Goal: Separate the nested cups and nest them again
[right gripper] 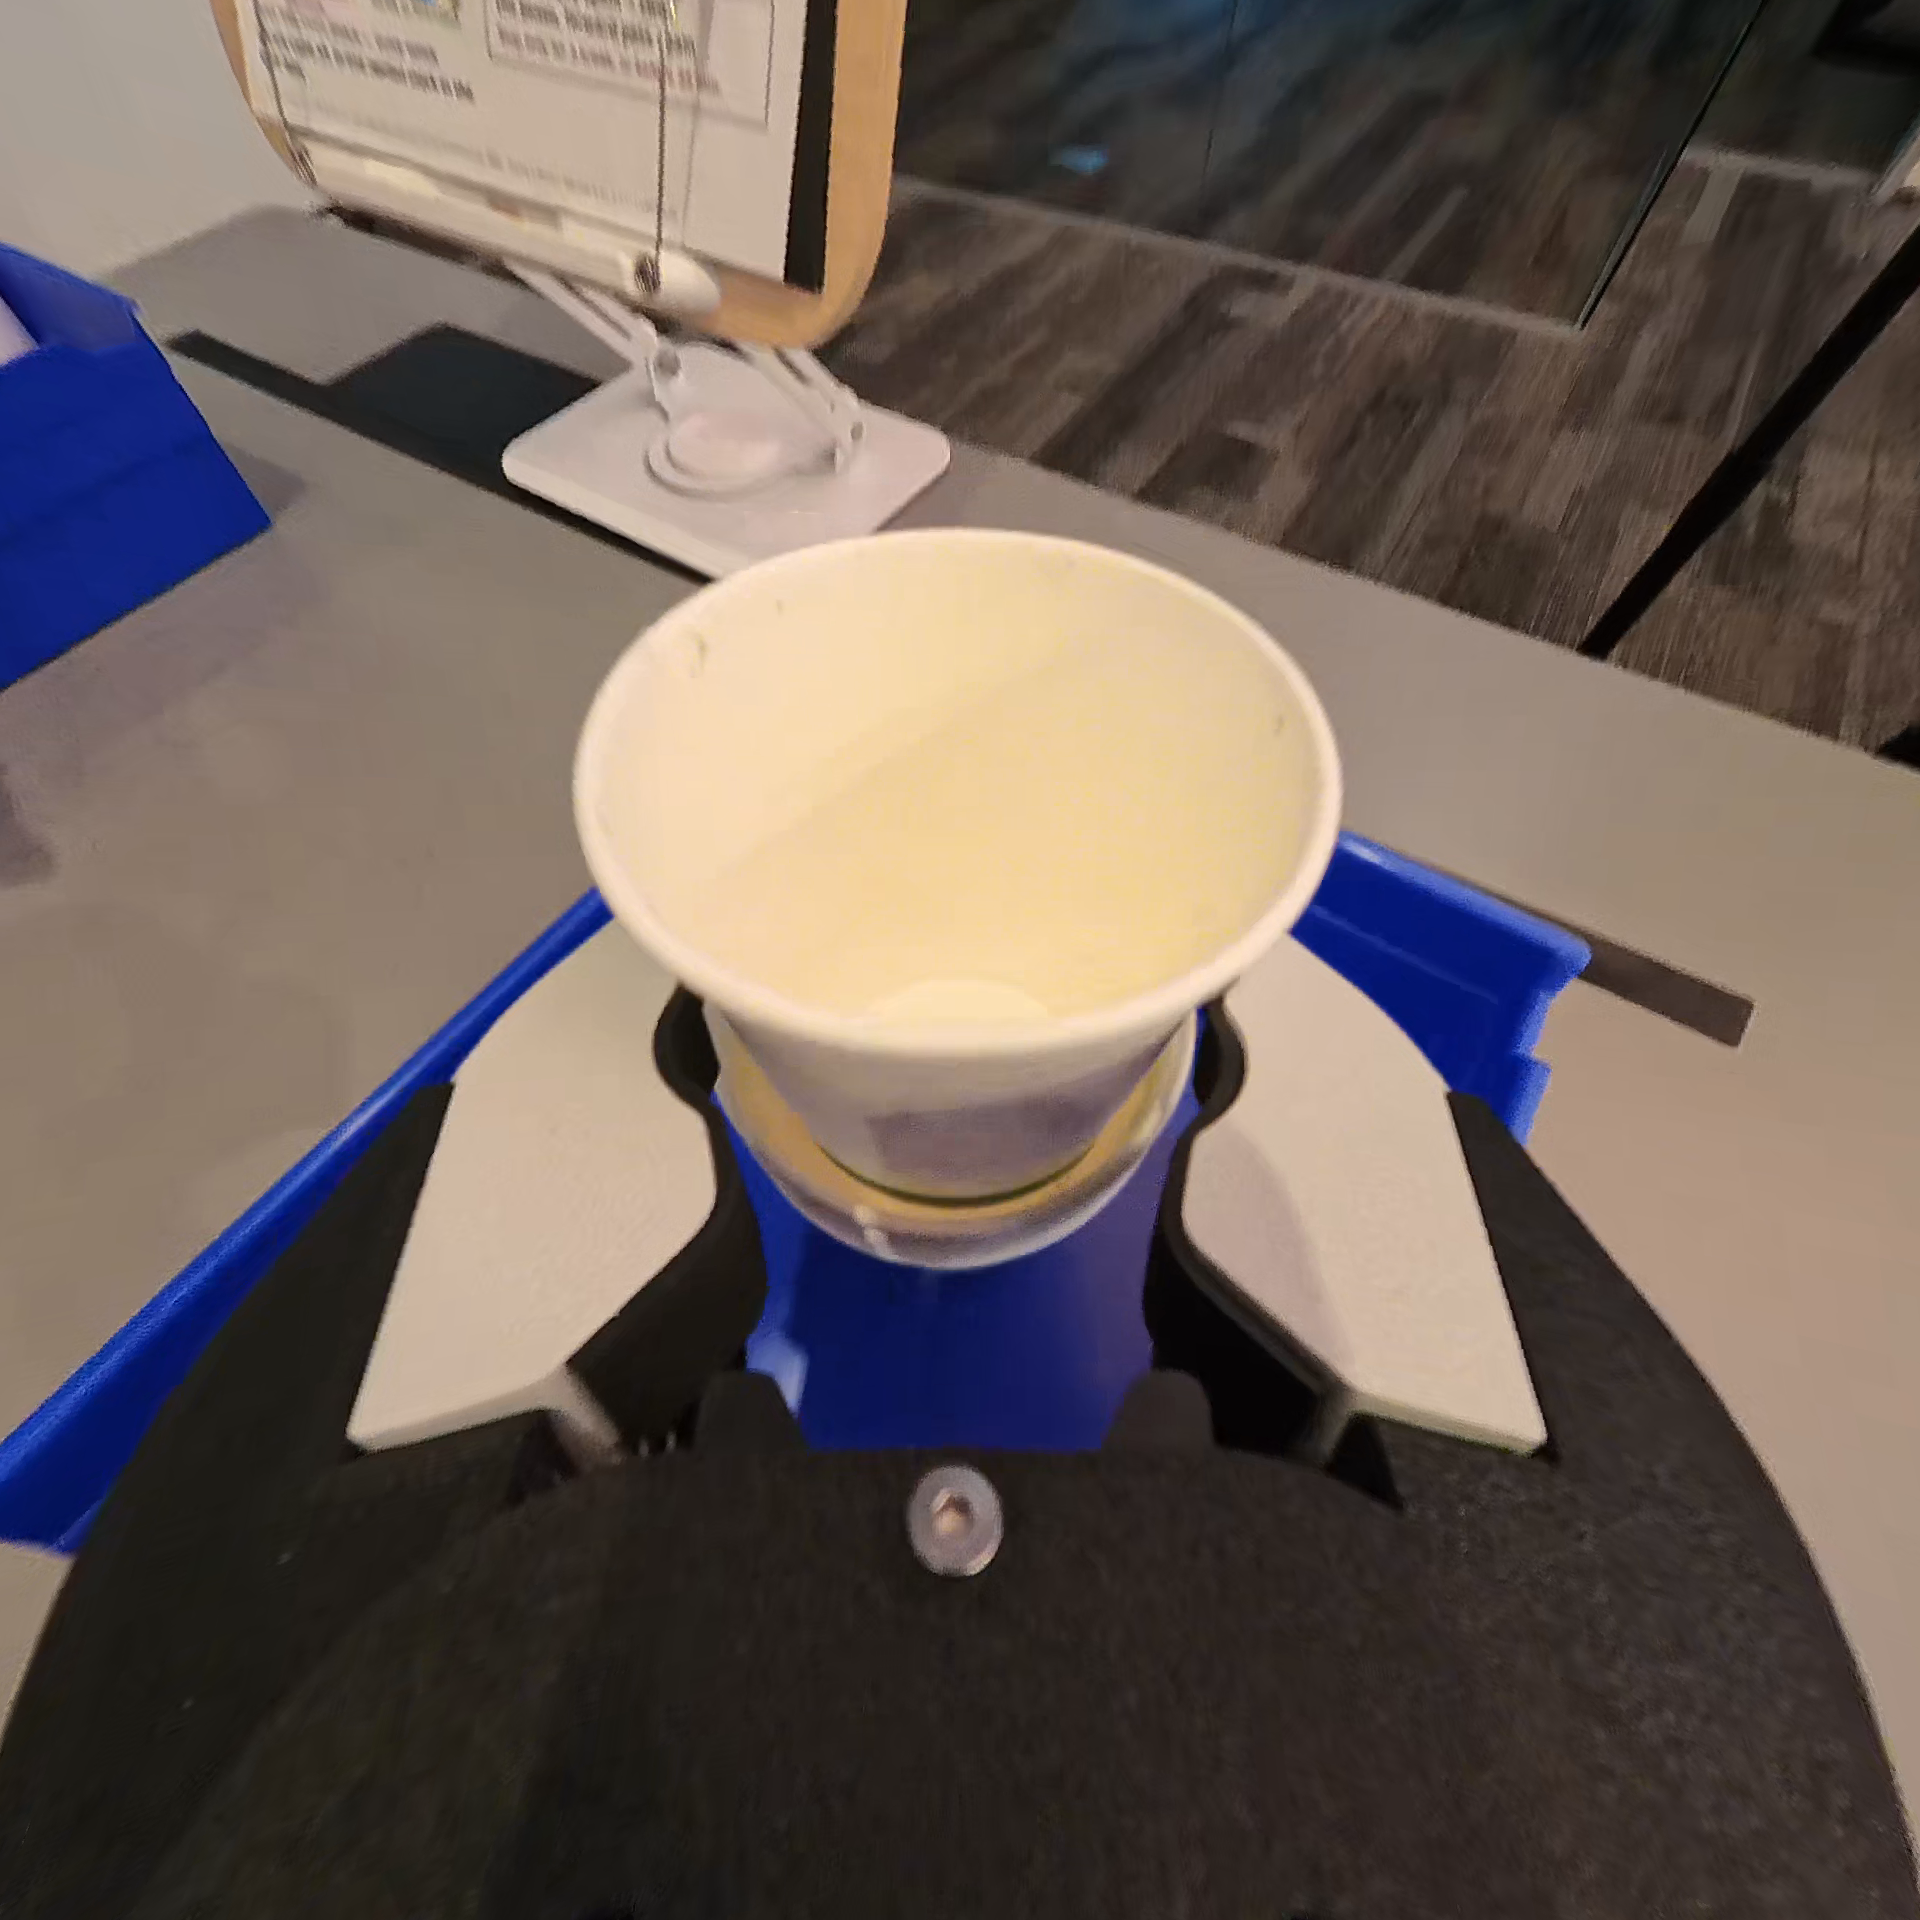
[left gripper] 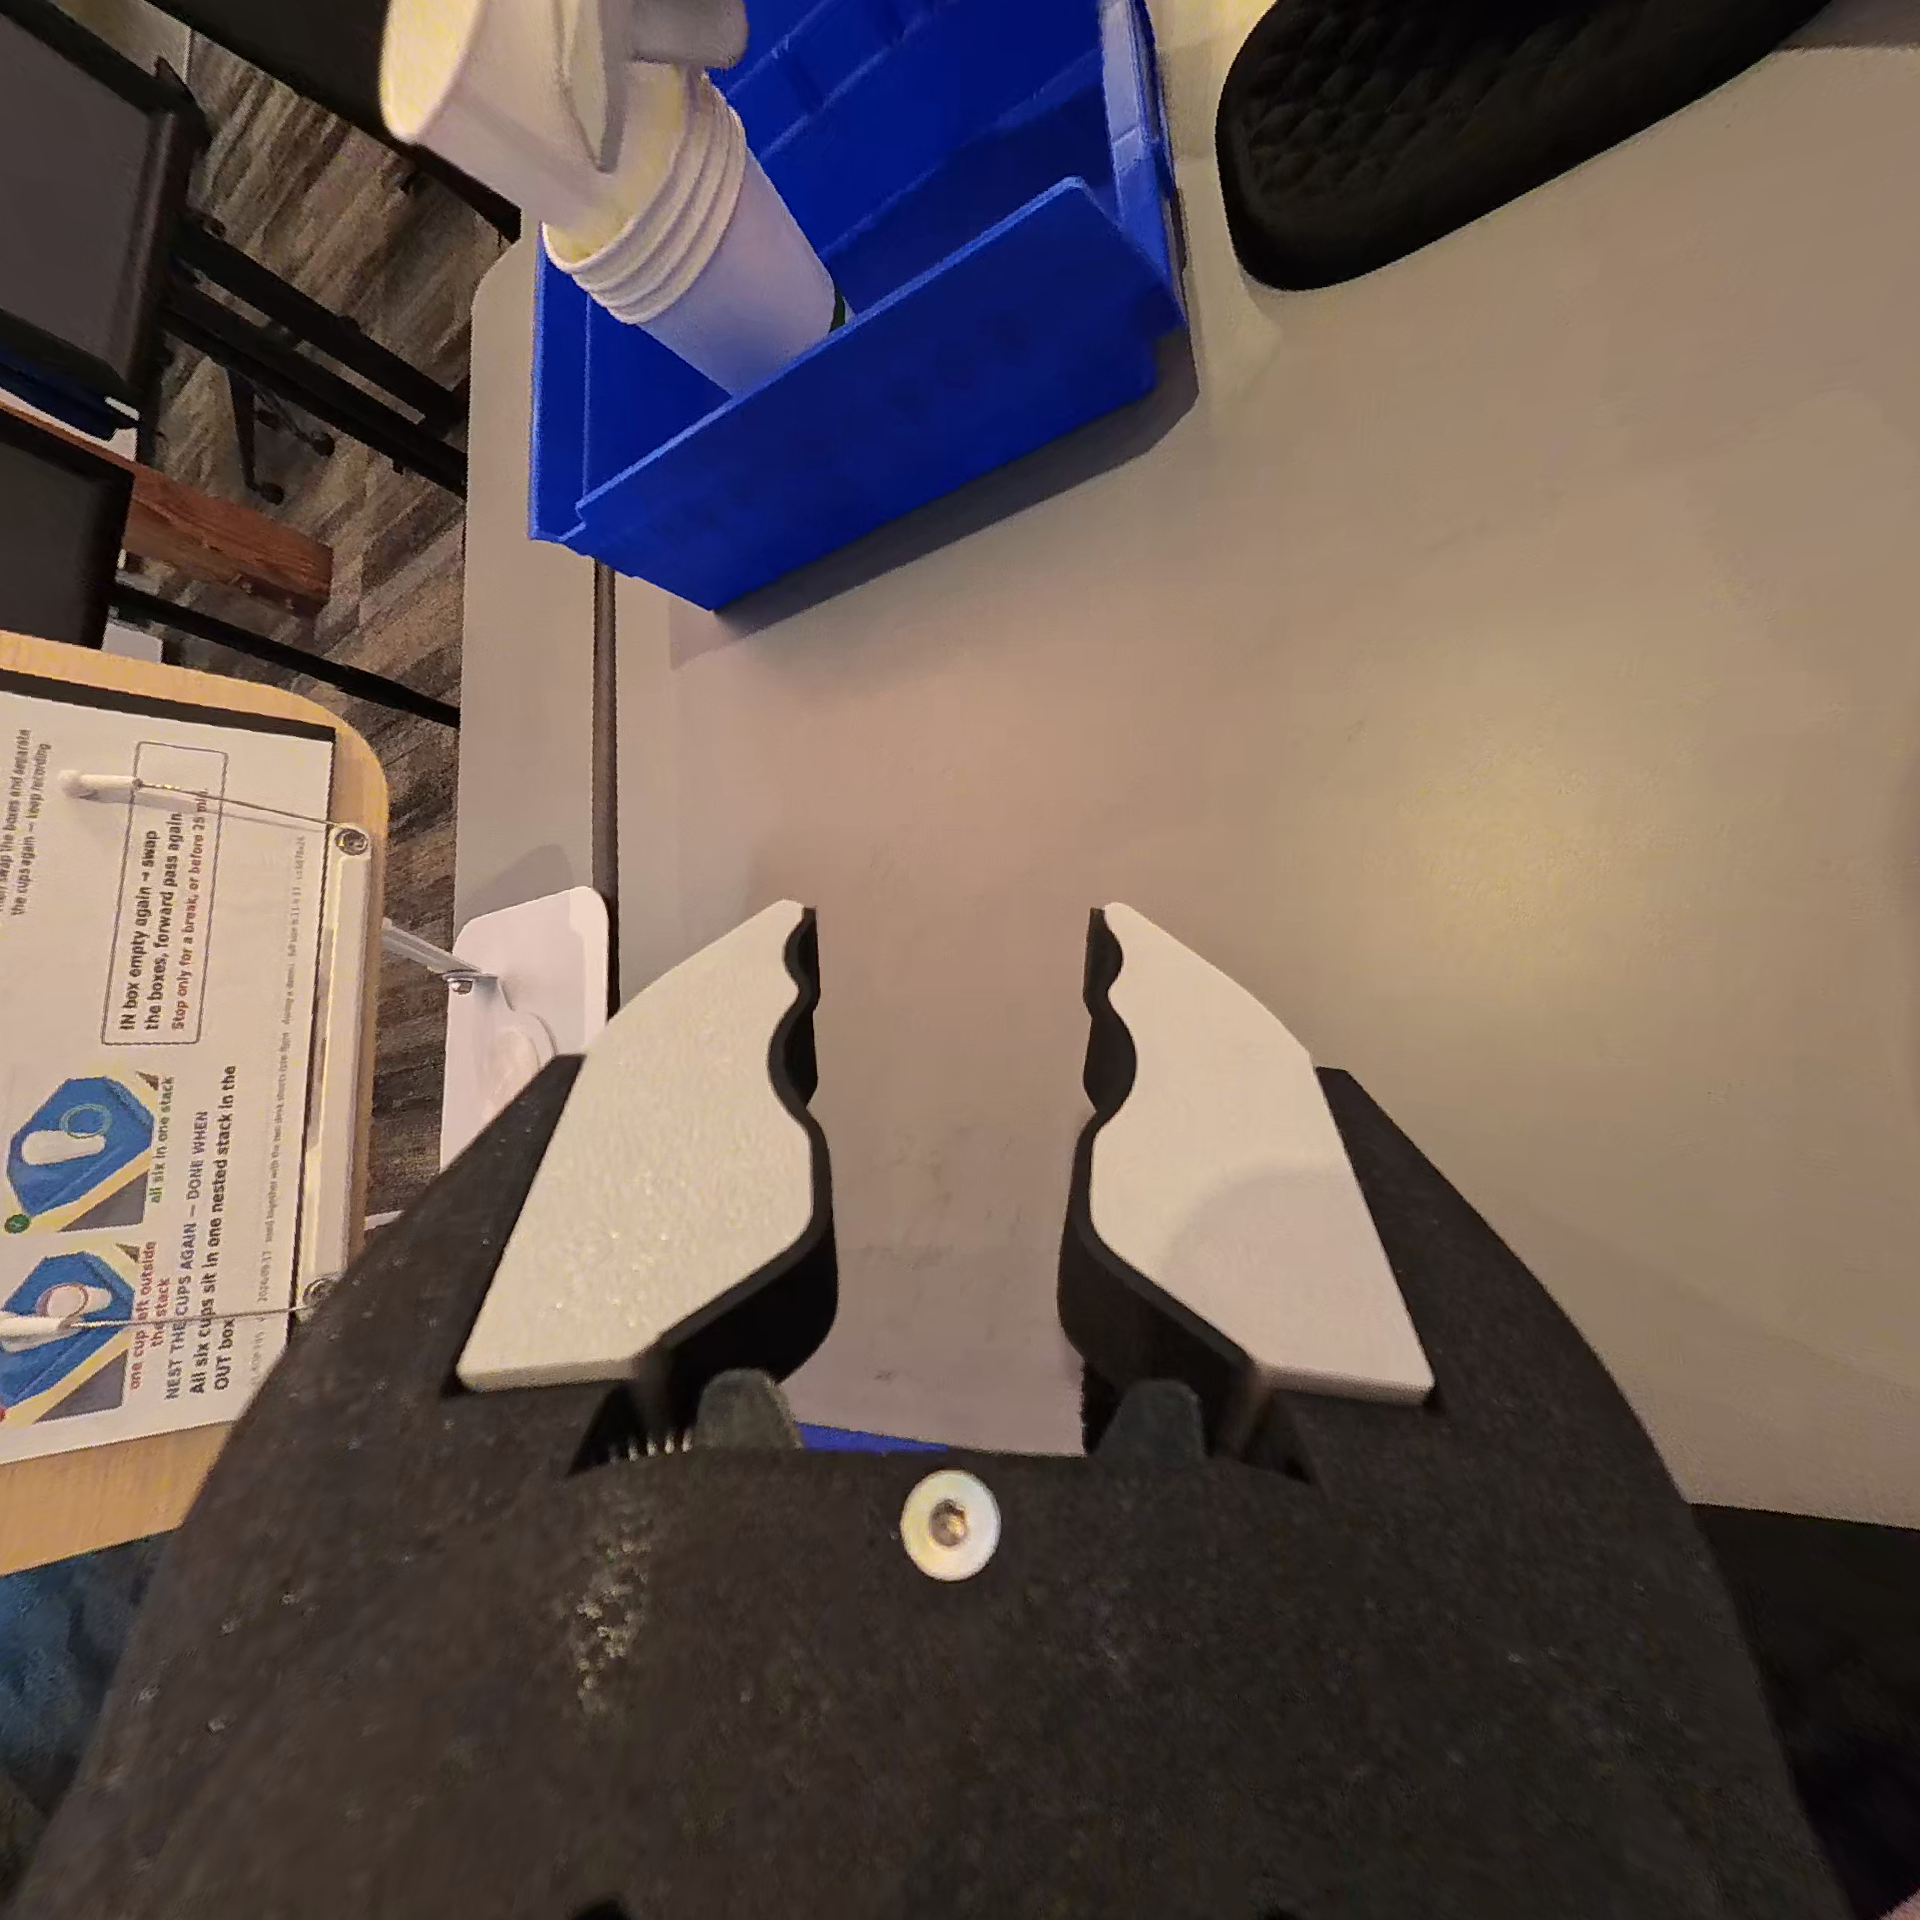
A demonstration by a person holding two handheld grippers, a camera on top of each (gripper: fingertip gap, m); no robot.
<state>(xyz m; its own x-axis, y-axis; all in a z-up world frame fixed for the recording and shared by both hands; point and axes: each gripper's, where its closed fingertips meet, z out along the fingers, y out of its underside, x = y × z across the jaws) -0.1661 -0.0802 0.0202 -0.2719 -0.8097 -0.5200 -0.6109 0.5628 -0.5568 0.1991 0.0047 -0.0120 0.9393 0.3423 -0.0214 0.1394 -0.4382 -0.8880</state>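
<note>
L gripper [left gripper: 951, 1023]: fingers spread apart w/ nothing between, hanging over bare grey desk [left gripper: 1403, 779]. R gripper [right gripper: 951, 1049]: fingers clenched on a white paper cup [right gripper: 956, 821], mouth up, above a blue bin [right gripper: 966, 1351]. Another blue bin [left gripper: 883, 447] ahead of L holds a stack of nested cups [left gripper: 707, 270], tilted. Instruction board on stand [right gripper: 582, 135] at desk edge; dark wood-look floor [right gripper: 1351, 364] beyond.
</note>
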